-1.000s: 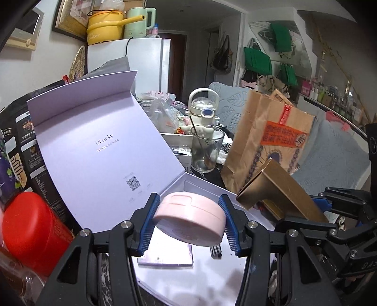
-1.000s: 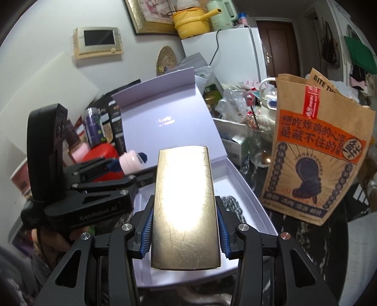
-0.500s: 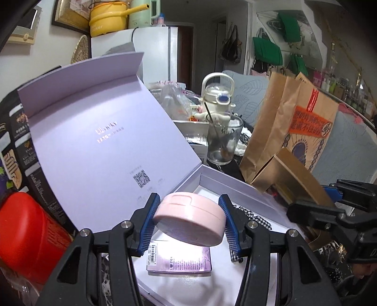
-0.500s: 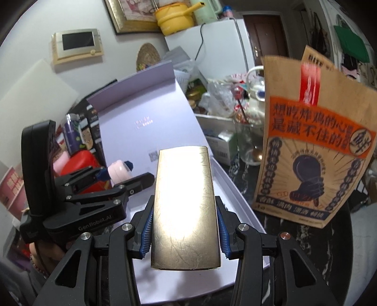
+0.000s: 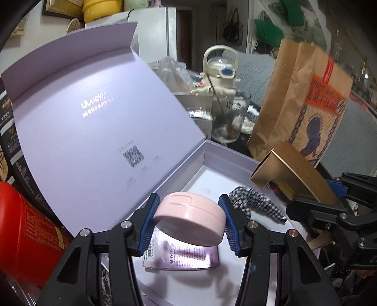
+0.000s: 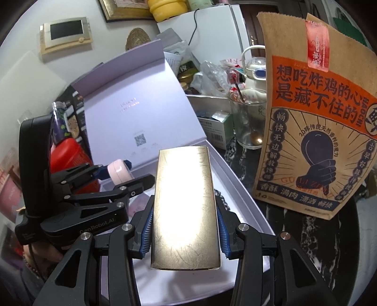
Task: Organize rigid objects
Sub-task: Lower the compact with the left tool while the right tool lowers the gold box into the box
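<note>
Left wrist: lavender box (image 5: 231, 162), cluttered table.

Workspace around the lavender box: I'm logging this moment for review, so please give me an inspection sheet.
Surface: dark marbled tabletop, crowded.
Job's things: open lavender box, lid up; purple packet and checkered fabric lie inside.
Clutter: fried-chicken paper bag, glass with spoon, kettle-shaped bottle, red container.
Grippers: left gripper shut on pink round case; right gripper shut on gold box; both over the box.
Cables: black cord on the white fridge.
Surroundings: wall panel, green bags hanging.
</note>
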A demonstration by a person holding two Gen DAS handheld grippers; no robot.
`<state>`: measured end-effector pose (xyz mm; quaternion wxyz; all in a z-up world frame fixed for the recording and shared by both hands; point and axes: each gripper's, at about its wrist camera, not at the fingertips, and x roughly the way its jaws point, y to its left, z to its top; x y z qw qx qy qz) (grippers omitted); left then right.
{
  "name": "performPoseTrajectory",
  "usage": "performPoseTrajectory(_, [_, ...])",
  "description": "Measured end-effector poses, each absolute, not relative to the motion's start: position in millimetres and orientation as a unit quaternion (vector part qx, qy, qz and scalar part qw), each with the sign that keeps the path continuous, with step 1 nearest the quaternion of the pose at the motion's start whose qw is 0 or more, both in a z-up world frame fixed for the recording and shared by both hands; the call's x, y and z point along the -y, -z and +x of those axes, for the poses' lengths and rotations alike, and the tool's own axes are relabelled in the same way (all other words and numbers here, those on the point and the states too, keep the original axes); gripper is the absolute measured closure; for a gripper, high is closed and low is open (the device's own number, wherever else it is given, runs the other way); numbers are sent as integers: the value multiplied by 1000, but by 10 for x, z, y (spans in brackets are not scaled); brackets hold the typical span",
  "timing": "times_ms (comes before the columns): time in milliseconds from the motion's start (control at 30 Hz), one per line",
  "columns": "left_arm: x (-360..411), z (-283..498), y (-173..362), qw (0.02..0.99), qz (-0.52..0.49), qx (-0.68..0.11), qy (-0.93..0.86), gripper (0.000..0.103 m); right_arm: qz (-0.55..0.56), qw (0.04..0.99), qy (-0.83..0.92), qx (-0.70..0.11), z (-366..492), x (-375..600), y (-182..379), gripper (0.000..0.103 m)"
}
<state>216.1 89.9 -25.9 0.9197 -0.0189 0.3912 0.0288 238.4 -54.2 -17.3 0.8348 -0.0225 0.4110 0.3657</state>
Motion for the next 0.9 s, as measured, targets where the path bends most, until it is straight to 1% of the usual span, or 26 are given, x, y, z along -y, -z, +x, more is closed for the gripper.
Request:
performPoseTrajectory(467, [-896,2282,509,902,9,-425,-69,52,-63,843,-332,-418,2413,424,347,58])
performPoseTrajectory(600, [-882,2343,626,890,31,-445,-90,52,-75,846,-324,-417,2412,392,373,58])
performPoseTrajectory(900, [-864,2391,734,880,30,-467,-87,52,-95,844,-314,-424,2428,341,458,58])
